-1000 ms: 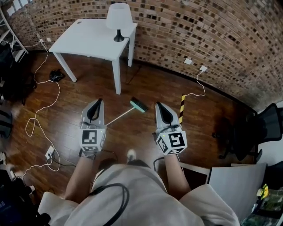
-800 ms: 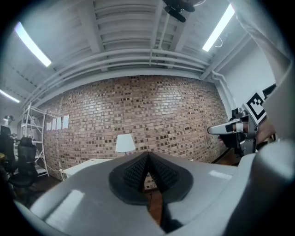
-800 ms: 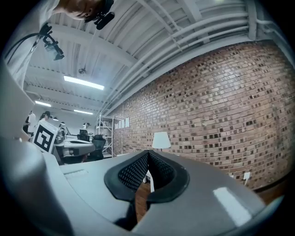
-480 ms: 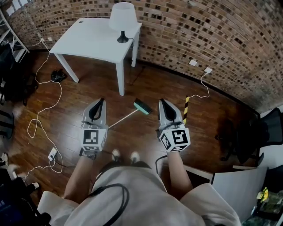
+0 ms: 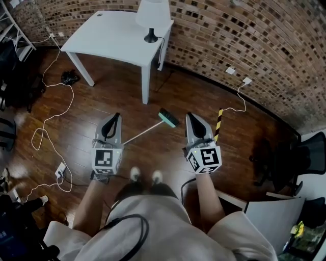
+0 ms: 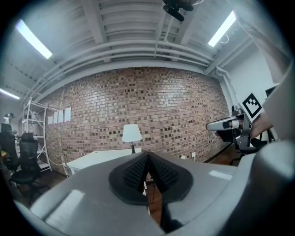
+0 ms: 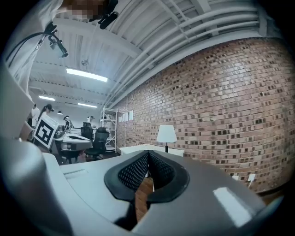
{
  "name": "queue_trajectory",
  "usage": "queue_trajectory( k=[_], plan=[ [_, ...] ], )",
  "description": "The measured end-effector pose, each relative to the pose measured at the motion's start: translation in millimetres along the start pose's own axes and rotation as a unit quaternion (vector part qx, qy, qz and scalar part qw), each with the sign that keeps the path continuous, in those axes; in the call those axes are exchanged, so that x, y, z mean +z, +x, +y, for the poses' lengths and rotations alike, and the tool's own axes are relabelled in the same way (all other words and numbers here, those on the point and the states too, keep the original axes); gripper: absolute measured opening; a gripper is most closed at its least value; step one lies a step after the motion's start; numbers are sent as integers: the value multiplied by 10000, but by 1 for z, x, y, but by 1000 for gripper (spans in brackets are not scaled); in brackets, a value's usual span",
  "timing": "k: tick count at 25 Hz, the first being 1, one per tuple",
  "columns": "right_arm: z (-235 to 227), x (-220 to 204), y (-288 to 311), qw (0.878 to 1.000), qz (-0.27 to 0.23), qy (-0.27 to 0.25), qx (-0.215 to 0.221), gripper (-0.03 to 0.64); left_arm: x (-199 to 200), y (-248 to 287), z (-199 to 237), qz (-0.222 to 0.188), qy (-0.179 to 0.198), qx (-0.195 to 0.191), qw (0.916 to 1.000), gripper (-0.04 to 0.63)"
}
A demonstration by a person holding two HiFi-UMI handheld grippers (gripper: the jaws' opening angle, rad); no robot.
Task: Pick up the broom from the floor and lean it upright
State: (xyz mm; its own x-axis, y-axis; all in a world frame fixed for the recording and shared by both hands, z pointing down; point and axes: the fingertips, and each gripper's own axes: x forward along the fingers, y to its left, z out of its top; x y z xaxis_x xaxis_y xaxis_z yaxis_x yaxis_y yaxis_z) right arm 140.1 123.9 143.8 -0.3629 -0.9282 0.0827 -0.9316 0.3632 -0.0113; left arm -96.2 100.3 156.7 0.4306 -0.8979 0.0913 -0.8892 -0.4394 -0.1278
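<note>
The broom lies flat on the wooden floor, its teal head [image 5: 168,118] toward the brick wall and its pale handle [image 5: 140,135] running back toward my left side. My left gripper [image 5: 114,116] hangs level over the floor just left of the handle, shut and empty. My right gripper [image 5: 192,116] is held level to the right of the broom head, also shut with nothing in it. In the left gripper view the left gripper [image 6: 147,156] points at the brick wall, its pads together. The right gripper view shows the same of the right gripper [image 7: 148,154]. Neither touches the broom.
A white table [image 5: 117,41] with a lamp [image 5: 153,12] stands against the brick wall ahead. White cables [image 5: 51,117] and a power strip [image 5: 60,169] trail at the left. A yellow-black striped bar [image 5: 219,122] lies at the right, a black chair [image 5: 305,158] beyond it.
I have stepped forward toward the table and the broom; both feet now stand side by side below the grippers. Both grippers have moved forward with me, still shut.
</note>
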Motion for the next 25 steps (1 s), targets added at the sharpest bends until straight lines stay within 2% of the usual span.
queue_trajectory(
  k=[7,14,25],
  plan=[
    [26,-29,38,9961,213,-318,790,12,-30,-20,34,225,-120,422,9988,2],
    [59,-54,77,9918,319,-506,1133,12,-70,-39,78,485,-243,893,9945,2],
    [127,-146,142,9778,823,-461,1872,14,-161,-66,131,1028,-529,1453,9826,2]
  ],
)
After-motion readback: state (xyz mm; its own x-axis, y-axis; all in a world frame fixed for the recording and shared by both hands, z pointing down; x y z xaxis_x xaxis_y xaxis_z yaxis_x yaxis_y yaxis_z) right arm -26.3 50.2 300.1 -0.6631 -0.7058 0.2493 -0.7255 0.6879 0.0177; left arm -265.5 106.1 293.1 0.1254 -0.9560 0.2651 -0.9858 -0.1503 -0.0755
